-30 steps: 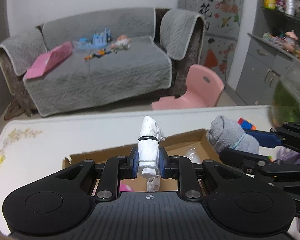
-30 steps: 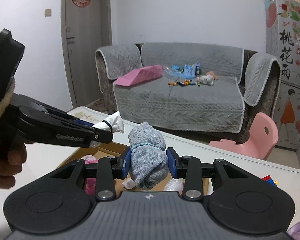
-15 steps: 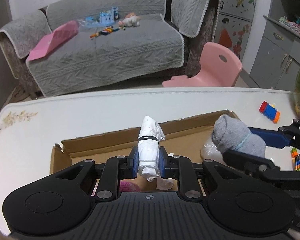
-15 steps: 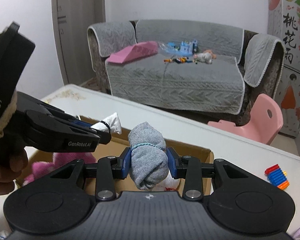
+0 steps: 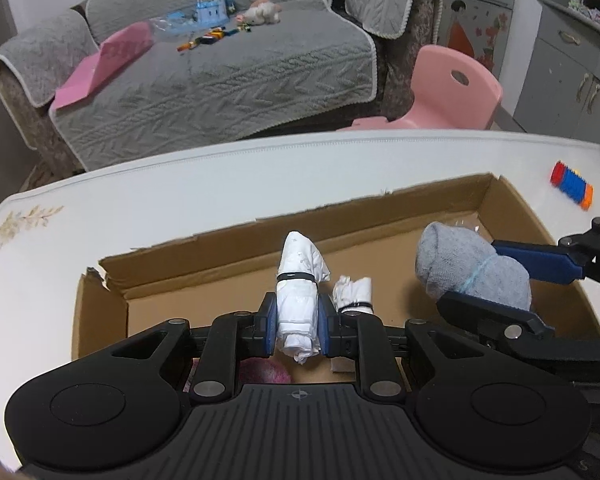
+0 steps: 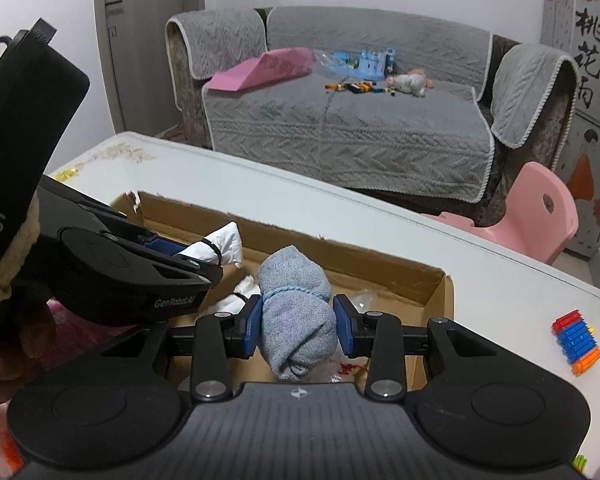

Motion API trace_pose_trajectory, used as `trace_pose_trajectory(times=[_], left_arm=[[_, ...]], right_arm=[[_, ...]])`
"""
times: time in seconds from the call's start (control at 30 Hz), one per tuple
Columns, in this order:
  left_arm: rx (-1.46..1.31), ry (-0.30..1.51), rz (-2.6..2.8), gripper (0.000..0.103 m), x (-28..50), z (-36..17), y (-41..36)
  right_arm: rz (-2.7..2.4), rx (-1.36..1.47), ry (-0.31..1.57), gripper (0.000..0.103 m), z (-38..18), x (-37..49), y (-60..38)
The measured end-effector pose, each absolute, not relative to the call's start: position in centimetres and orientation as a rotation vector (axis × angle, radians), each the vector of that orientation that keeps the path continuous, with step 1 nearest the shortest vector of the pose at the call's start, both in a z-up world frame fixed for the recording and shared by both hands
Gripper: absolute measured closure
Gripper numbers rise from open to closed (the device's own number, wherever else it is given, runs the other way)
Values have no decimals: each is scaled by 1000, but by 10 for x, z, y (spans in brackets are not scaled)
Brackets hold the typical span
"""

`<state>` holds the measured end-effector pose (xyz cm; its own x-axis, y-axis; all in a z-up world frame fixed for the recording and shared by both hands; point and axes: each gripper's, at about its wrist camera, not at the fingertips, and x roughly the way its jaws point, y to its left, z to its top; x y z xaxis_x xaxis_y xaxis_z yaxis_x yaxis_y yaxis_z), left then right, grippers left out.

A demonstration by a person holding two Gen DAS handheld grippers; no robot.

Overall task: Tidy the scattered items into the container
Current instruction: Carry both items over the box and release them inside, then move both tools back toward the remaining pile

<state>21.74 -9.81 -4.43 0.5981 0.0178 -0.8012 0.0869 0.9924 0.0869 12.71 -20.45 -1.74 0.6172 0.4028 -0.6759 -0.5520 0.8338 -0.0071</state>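
1. The left gripper (image 5: 298,330) clenched a white roll (image 5: 300,300) above the box (image 5: 100,308).
2. A second white roll (image 5: 354,294) lay inside, at 3 o'clock of the first.
3. The right gripper (image 6: 296,328) grasped a grey roll (image 6: 296,312) over the box's right end.
4. Toy bricks (image 6: 576,342) lay on the table (image 6: 500,296) at 3 o'clock.

Grey sofa (image 5: 220,76) behind white table (image 5: 180,184); pink chair (image 5: 448,92) at right.

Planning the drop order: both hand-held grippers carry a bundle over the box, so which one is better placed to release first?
Probably the left hand-held gripper: its white bundle hangs over bare floor mid-way along the cardboard box, while the right hand-held gripper holds its grey bundle above items already inside.
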Motion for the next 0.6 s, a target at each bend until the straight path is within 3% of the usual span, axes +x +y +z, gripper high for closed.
trace_pose_trajectory(times=[0.27, 0.47, 0.5, 0.6], left_arm=[[134, 894, -66, 54, 199, -37, -99], [134, 838, -121, 52, 155, -15, -97], [136, 824, -132, 51, 145, -9, -97], [141, 755, -170, 37, 96, 5, -90]], right_arm=[[540, -210, 687, 61, -5, 116, -215], [554, -216, 605, 53, 25, 77, -236], [560, -218, 588, 48, 30, 65, -242], [558, -229, 530, 31, 42, 30, -260]])
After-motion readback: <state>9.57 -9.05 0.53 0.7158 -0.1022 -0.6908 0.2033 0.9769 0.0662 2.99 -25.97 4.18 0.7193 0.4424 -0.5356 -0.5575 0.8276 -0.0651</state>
